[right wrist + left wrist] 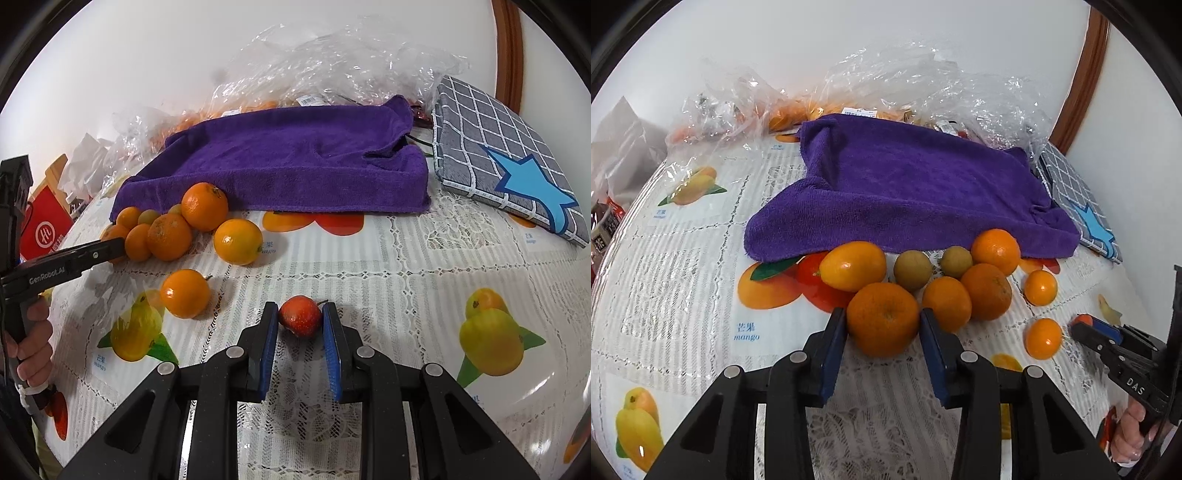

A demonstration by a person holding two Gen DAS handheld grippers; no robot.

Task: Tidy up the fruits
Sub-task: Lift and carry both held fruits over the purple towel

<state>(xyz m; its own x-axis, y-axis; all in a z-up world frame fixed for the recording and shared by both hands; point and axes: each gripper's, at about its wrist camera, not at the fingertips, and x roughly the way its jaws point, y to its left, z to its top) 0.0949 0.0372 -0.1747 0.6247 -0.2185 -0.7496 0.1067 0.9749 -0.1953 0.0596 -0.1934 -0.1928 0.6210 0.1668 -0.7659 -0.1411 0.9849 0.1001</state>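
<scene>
Here the left tongs (pixel 882 321) sit closed on a large orange (pixel 882 319), their blue pads pressed against its two sides at the near edge of a fruit cluster. Behind it on the tabletop (pixel 683 277) lie more oranges (pixel 986 291), an oval yellow-orange fruit (pixel 853 266) and two small greenish fruits (pixel 913 270), all packed against the front hem of a purple towel (pixel 908 192). Two small oranges (pixel 1040 287) lie apart to the right of the cluster.

The right tongs (pixel 300 317) are shut on a small red fruit (pixel 300 316), gripped at both sides just above the fruit-printed lace cloth. In that view one orange (pixel 185 293) lies alone to the left, another (pixel 238 241) just beyond it. A grey checked cushion (pixel 506 155) with a blue star lies right of the towel, and crinkled plastic bags (pixel 332 62) are heaped behind.
</scene>
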